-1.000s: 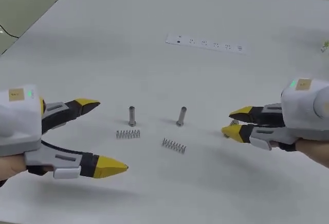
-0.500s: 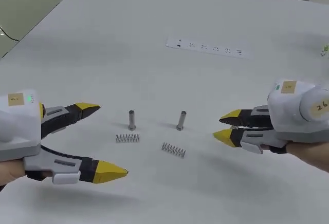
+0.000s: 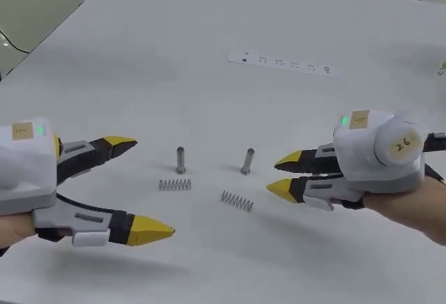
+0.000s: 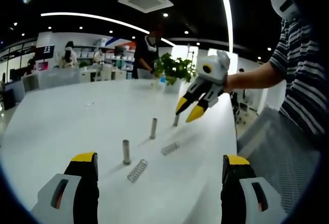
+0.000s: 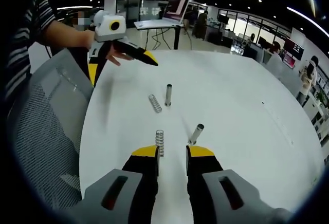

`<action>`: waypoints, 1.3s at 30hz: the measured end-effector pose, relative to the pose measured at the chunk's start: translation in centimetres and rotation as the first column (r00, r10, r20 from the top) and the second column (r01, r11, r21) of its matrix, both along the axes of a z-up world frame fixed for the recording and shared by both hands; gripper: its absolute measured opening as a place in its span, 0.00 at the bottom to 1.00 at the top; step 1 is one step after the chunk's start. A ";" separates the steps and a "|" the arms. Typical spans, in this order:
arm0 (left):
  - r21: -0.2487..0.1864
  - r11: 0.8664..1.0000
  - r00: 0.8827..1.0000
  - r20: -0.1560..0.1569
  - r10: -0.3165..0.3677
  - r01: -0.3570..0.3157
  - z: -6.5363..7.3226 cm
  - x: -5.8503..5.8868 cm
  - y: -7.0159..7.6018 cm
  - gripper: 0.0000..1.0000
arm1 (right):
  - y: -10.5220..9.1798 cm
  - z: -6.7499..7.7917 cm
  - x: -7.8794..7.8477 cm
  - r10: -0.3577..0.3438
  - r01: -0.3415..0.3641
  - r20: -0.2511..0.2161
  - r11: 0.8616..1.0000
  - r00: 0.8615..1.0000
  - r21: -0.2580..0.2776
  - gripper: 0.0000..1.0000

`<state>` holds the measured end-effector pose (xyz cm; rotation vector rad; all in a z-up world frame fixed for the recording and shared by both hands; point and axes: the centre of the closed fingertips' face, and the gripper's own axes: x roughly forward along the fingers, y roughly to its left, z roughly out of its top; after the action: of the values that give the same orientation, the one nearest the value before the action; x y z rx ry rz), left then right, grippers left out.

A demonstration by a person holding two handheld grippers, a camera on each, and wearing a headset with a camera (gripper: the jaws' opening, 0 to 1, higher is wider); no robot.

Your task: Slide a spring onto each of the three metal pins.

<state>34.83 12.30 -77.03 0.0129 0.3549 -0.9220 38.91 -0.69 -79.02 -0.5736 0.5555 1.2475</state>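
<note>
The likeliest trouble lies with the small coiled steel springs. Each lies loose on its side on the white bench [image 3: 209,39], so a finger coming down off-centre could roll it away or flick it out from between the tips. A hard squeeze could also bend the coil. The short grey metal pins stand upright with nothing visibly fixing them, so a nudge from a finger, or from a spring brought in at a slant, could tip one over.

The left pin [image 3: 180,159] stands just beyond the left spring [image 3: 174,185]. The right pin [image 3: 247,161] stands just beyond and to the right of the right spring [image 3: 237,201]. Both pins are bare. In the left gripper view a third pin [image 4: 176,120] stands close under the tips of the right gripper [image 4: 188,110]; whether it carries a spring cannot be told.

The right gripper lies low over the bench, pointing left toward the right pin, its fingers a narrow gap apart with nothing between them. The left gripper [image 3: 136,185] hovers at the near left, pointing right, its fingers spread wide and empty, apart from the left spring.
</note>
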 end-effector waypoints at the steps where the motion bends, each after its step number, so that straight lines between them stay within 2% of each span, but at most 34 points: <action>1: 0.000 1.000 1.000 0.000 0.000 0.000 0.0 0.0 0.0 0.98 | 0.3 0.0 -0.2 0.007 -0.007 0.000 1.000 1.000 0.003 0.18; 19: 0.003 1.000 1.000 -0.006 0.012 -0.012 -0.2 0.1 0.5 0.98 | 3.2 -0.8 -1.2 0.050 -0.050 -0.019 0.999 0.999 0.008 0.17; 39: 0.008 1.000 1.000 -0.015 0.010 -0.010 -0.5 -0.3 0.7 0.98 | 3.0 -5.3 -1.4 0.041 -0.047 -0.065 0.996 0.997 -0.081 0.15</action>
<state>34.53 12.97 -77.56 0.0115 0.3725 -0.9114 37.55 2.30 -84.31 -0.6202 0.6533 1.2924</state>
